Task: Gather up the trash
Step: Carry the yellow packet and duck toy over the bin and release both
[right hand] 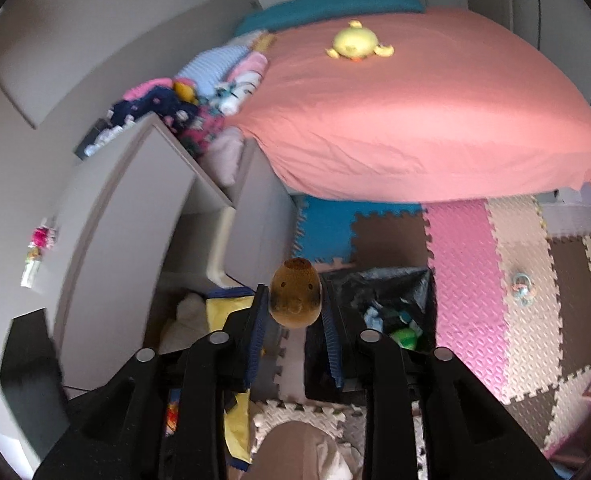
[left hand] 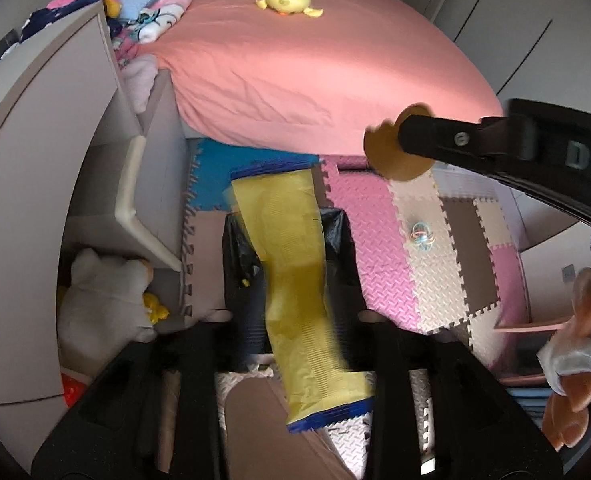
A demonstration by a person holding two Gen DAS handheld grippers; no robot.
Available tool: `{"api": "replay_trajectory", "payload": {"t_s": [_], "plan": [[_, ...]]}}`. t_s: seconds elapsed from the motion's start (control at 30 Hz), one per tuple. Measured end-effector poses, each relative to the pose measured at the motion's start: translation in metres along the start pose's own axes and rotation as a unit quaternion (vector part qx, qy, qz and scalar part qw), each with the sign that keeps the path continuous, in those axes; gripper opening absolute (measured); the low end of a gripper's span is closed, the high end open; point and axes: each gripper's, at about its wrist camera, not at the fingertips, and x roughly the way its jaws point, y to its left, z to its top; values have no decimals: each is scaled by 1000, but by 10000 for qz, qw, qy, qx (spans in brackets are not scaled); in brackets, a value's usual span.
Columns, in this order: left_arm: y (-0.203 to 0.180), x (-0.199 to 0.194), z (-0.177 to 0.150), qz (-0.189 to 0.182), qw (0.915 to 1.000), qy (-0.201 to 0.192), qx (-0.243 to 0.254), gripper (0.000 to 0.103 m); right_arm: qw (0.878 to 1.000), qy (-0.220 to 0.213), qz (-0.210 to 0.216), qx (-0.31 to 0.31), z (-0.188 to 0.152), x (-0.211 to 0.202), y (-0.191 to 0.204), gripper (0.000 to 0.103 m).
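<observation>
My left gripper (left hand: 295, 320) pinches a yellow wrapper (left hand: 299, 292) over the black trash bin (right hand: 391, 304); my right gripper (right hand: 295, 312) squeezes a brown kiwi (right hand: 295, 298). Wrapper's floppy and might miss the bin.

Pink-sheeted bed (right hand: 435, 120), pale cabinet (right hand: 135, 208), pastel foam puzzle-mat floor (right hand: 475, 280), white walls (right hand: 95, 40), soft daylight

The bin (right hand: 379, 280) stands on the floor mats (right hand: 467, 264), in front of the bed (right hand: 435, 120). The shelf unit (right hand: 135, 208) stands to its left. A duck toy (right hand: 355, 42) lies on the bed. A small ring toy (right hand: 521, 284) lies on the mats, right of the bin.
</observation>
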Motion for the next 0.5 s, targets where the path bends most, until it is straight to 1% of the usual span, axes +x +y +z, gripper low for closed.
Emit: {"api": "replay_trajectory", "payload": {"t_s": [0.03,0.07,0.1,0.23,0.5], "plan": [[1,0,0,75,10000,-21,-27,95,10000,-18,-46,62,0,1,-3,61],[4,-2,-1,249,9995,-185,-42,97,9998,-67,-116,136,0,2,-7,65],[5,-3,0,310,9993,-216,-43,97,9996,-108,-150,200,-1,4,-10,65],[11,1,1,220,9994,-99,-241,97,9995,-39,-70,305,-2,7,-18,65],[15,-3,0,167,9996,-118,-195,97,9997,-56,-49,239,2,4,-13,65]]}}
